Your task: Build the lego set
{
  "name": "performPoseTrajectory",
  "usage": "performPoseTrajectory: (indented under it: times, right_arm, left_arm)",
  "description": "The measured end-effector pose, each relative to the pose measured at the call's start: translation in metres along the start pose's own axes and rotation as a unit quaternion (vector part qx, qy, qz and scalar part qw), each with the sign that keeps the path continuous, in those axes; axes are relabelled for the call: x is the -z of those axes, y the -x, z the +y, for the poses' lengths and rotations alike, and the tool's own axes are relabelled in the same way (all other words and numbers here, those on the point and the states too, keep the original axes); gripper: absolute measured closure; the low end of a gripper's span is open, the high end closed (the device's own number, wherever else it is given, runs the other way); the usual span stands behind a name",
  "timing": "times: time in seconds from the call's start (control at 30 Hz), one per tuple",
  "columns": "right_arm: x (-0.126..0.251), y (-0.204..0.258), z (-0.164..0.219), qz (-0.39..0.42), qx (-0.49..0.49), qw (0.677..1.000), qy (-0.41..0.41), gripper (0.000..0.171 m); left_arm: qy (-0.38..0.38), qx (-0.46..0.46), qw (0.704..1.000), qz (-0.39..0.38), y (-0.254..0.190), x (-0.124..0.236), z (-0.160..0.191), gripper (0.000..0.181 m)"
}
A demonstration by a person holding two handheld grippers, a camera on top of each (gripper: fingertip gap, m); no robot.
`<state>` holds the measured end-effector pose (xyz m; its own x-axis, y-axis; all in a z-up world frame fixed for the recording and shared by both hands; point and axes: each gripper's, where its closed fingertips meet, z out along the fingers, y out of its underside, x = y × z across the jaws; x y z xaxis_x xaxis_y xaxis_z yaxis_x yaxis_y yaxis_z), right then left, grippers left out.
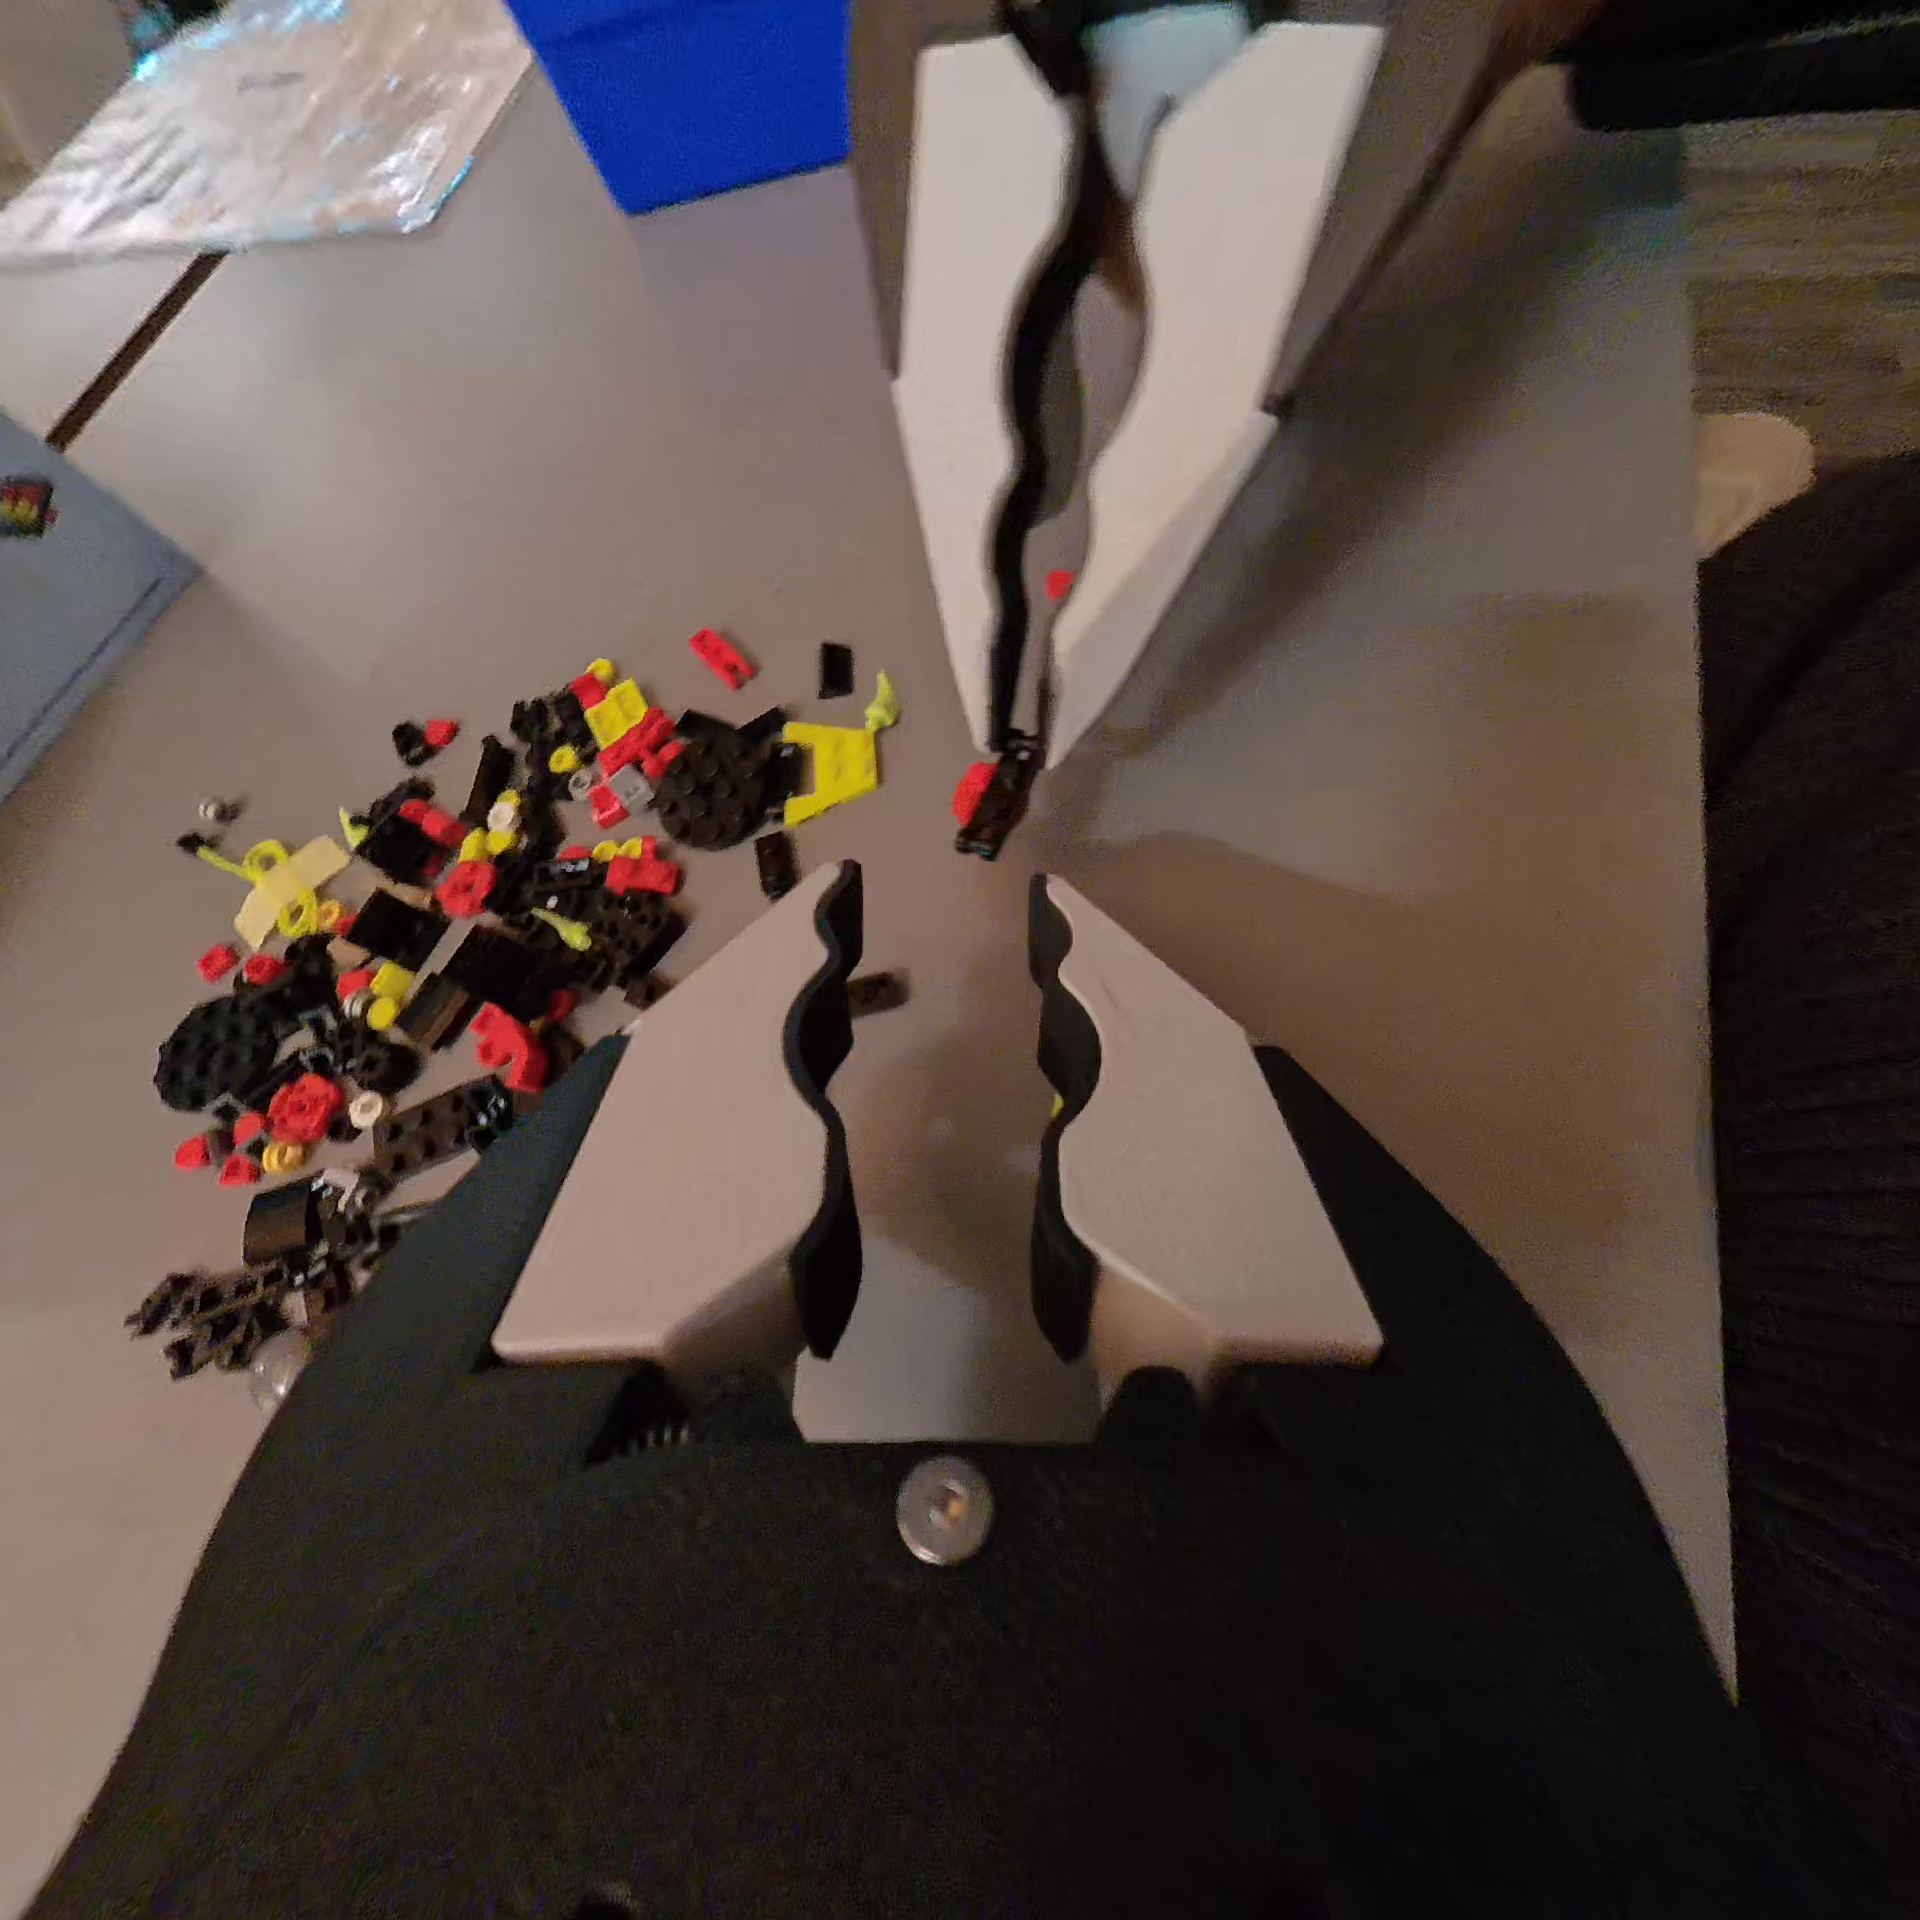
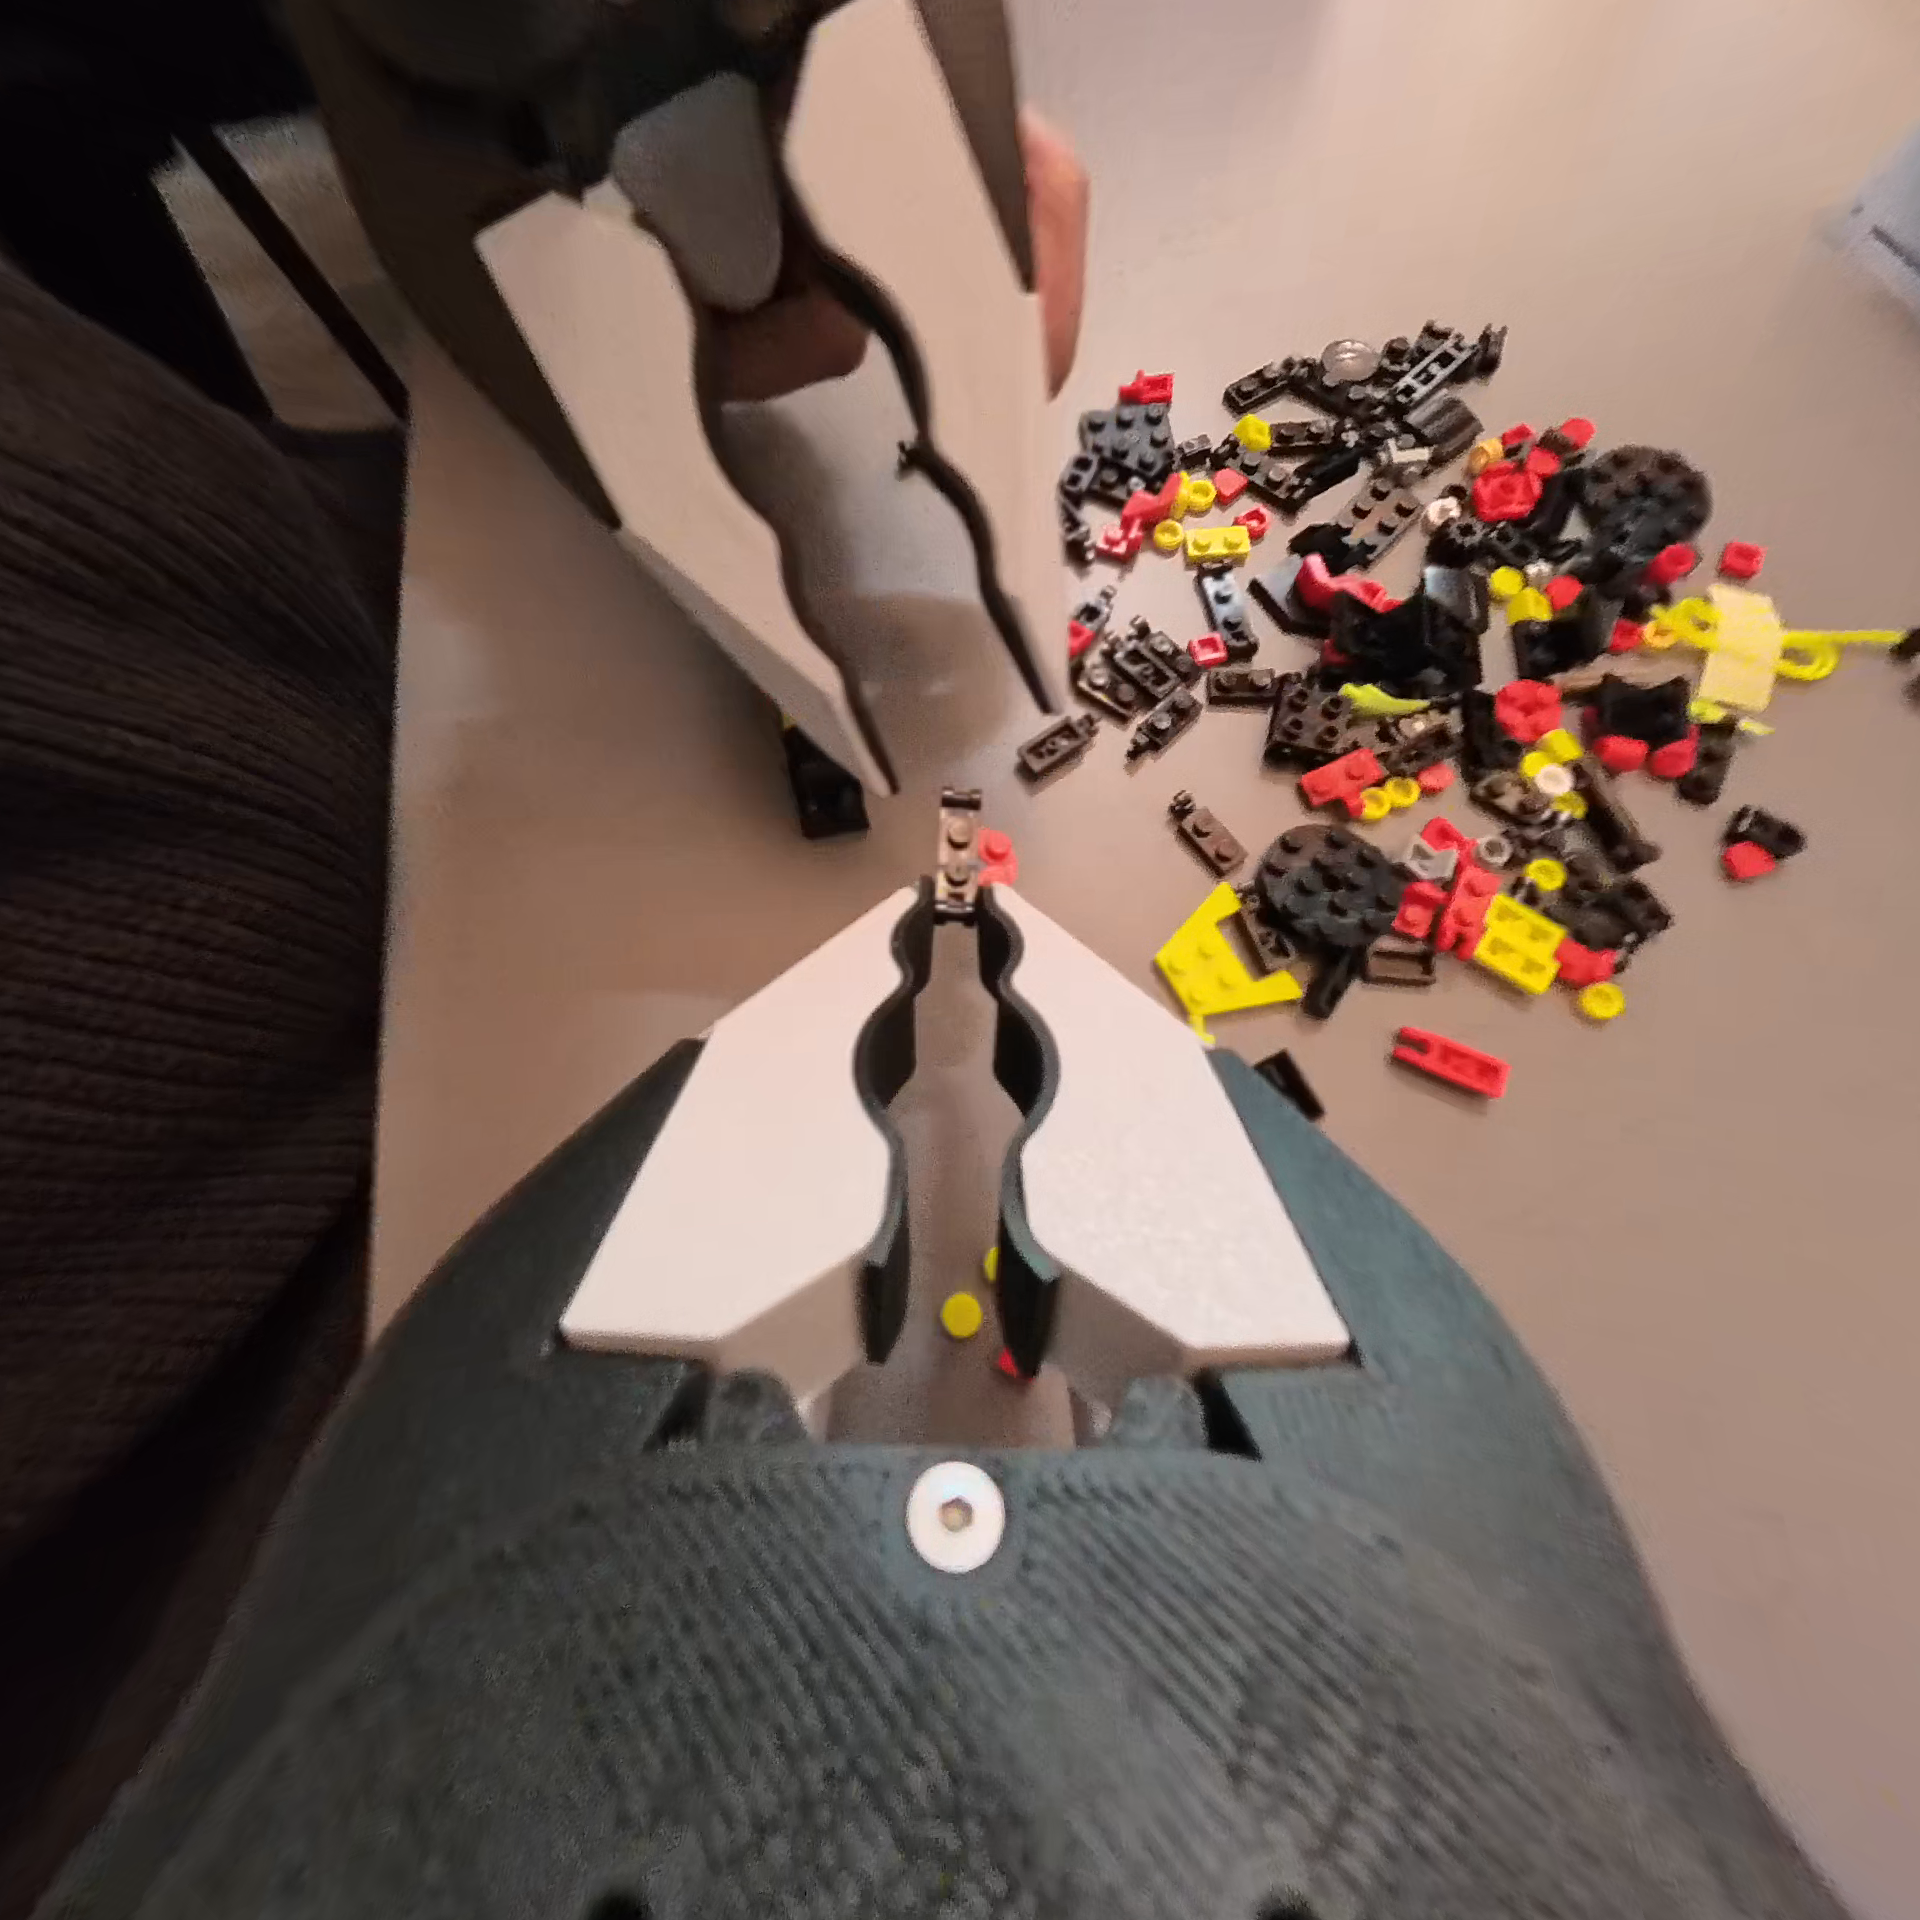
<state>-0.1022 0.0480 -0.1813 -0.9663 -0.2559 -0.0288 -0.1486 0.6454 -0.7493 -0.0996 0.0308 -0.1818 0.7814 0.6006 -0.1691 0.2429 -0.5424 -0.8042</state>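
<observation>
My right gripper (image 2: 964, 896) is shut on a small black plate with a red piece on it (image 2: 964, 847), held just above the table. In the left wrist view the right gripper (image 1: 1013, 743) comes down from the top with that assembly (image 1: 992, 800) at its tips. My left gripper (image 1: 943, 888) is open and empty, its tips just short of the assembly. It also shows in the right wrist view (image 2: 966, 743), open, facing the right gripper. A pile of loose black, red and yellow Lego pieces (image 1: 468, 935) (image 2: 1455, 675) lies beside both.
A blue box (image 1: 707, 94) and a clear plastic bag (image 1: 260, 125) lie at the far side. A grey booklet (image 1: 62, 603) is at the left edge. Dark fabric (image 2: 156, 831) borders the table edge. A small black piece (image 2: 831, 800) and a yellow stud (image 2: 961, 1311) lie under the grippers. My left and right fingertips are right by each other. About 9 cm separates my right fingertips from the yellow stud (image 2: 961, 1311).
</observation>
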Motion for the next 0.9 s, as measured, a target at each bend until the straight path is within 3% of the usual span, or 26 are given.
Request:
performPoseTrajectory:
  times: [0.17, 0.27, 0.7, 0.9]
  right_arm:
    - [0.008, 0.012, -0.011, -0.111, -0.110, 0.986, -0.052, 0.164]
    - [0.011, 0.017, -0.015, -0.144, -0.137, 0.978, -0.068, 0.164]
    - [0.008, 0.018, -0.008, -0.161, -0.163, 0.972, -0.051, 0.165]
    - [0.008, 0.019, 0.011, -0.120, -0.064, 0.991, 0.004, 0.164]
  left_arm:
    - [-0.020, -0.057, 0.998, 0.002, -0.012, 0.001, -0.008, 0.153]
    - [-0.028, -0.074, 0.997, -0.012, -0.012, 0.002, -0.011, 0.164]
    - [-0.028, -0.099, 0.995, -0.010, -0.017, 0.001, -0.010, 0.170]
    - [-0.017, -0.091, 0.996, 0.005, -0.020, -0.001, -0.004, 0.162]
